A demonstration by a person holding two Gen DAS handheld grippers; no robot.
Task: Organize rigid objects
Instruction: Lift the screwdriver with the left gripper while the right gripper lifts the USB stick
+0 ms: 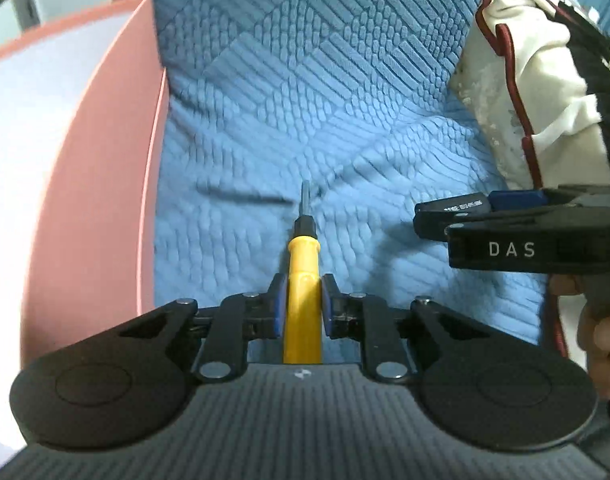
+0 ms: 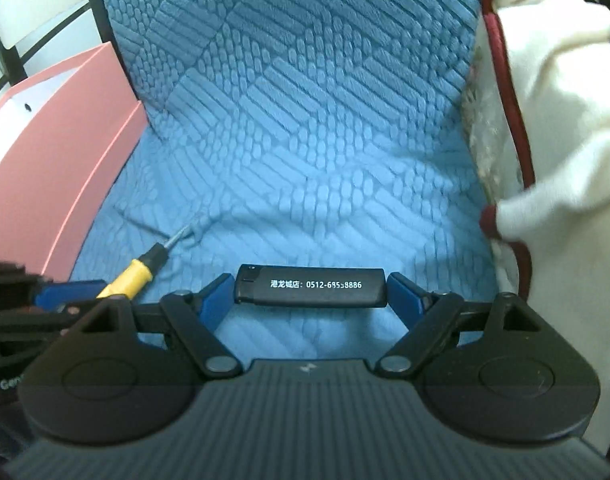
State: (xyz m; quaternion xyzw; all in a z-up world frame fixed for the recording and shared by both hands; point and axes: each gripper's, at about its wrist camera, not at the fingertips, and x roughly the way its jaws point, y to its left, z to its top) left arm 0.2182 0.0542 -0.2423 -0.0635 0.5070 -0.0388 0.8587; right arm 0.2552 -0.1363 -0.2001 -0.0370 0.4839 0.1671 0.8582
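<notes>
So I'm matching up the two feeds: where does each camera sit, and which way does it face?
Left wrist: sits behind the left tool, facing forward over the blue cushion; the tool grips a yellow screwdriver. The person's hand shows at right.
Right wrist: sits behind the right tool, same direction; it holds a black lighter endwise.
Shared: cushion, pink box, screwdriver, cream cloth, and each other's tool.

L tool [image 1: 301, 312] clamped on screwdriver [image 1: 303, 280], R tool [image 2: 311, 298] pinching lighter [image 2: 311, 285] endwise, tools close together
</notes>
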